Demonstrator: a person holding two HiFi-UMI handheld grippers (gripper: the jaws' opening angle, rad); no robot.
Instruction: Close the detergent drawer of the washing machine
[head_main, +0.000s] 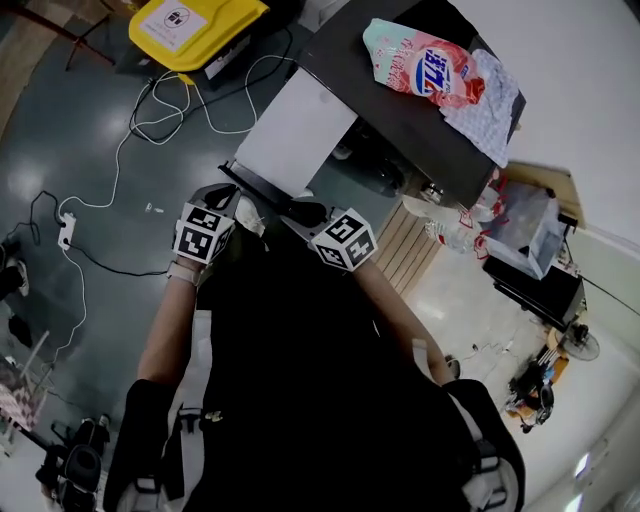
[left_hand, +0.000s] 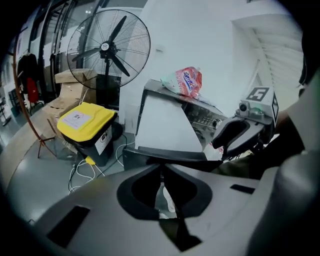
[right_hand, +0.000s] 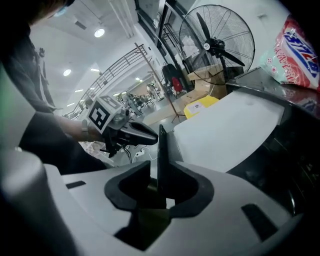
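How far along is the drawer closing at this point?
Done: unconfirmed. The control panel of the washing machine shows, but no drawer front can be made out, open or shut. In hand: nothing; the left gripper and right gripper hang low by the machine, jaws empty, touching nothing. Left: confirm the drawer's state and push it shut if needed.

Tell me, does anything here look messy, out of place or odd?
Nothing looks spilled or broken. A pink detergent pouch lies flat on the washing machine, a crumpled cloth against it near the edge, and white cables sprawl in loose loops across the floor.
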